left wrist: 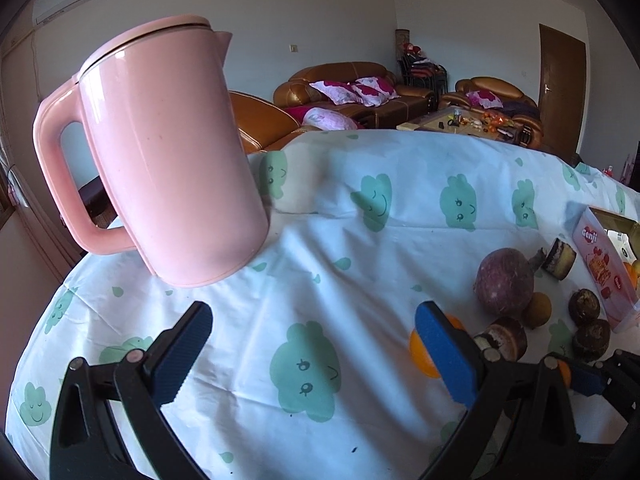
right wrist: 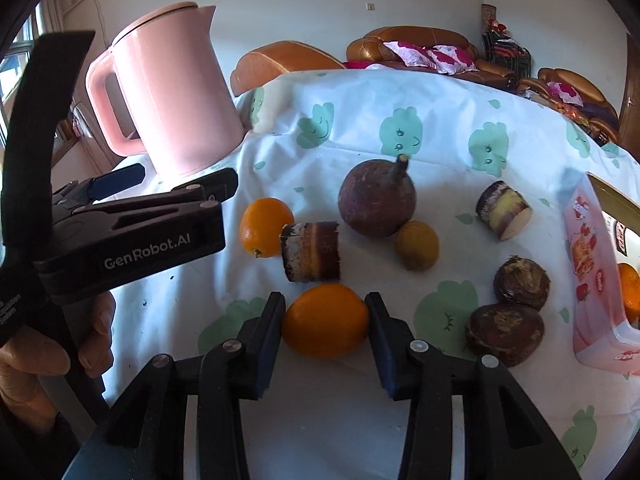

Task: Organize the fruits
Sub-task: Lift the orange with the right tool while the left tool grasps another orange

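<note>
My right gripper (right wrist: 326, 320) is shut on an orange (right wrist: 325, 320), with both pads against its sides, just above the cloth. A second orange (right wrist: 262, 226) lies further left; it also shows behind a finger in the left wrist view (left wrist: 424, 350). A round purple fruit with a stem (right wrist: 376, 200), a small yellow-brown fruit (right wrist: 417, 245), two sugarcane pieces (right wrist: 311, 251) (right wrist: 503, 210) and two dark brown corms (right wrist: 521, 283) (right wrist: 505, 328) lie around. My left gripper (left wrist: 312, 356) is open and empty over the cloth, left of the fruits; it shows at left in the right wrist view (right wrist: 132, 216).
A pink kettle (left wrist: 172, 156) stands at the back left of the table. A pink box (right wrist: 592, 280) lies at the right edge, with an orange (right wrist: 630, 292) inside. The table has a white cloth with green prints (left wrist: 320, 240). Sofas stand behind.
</note>
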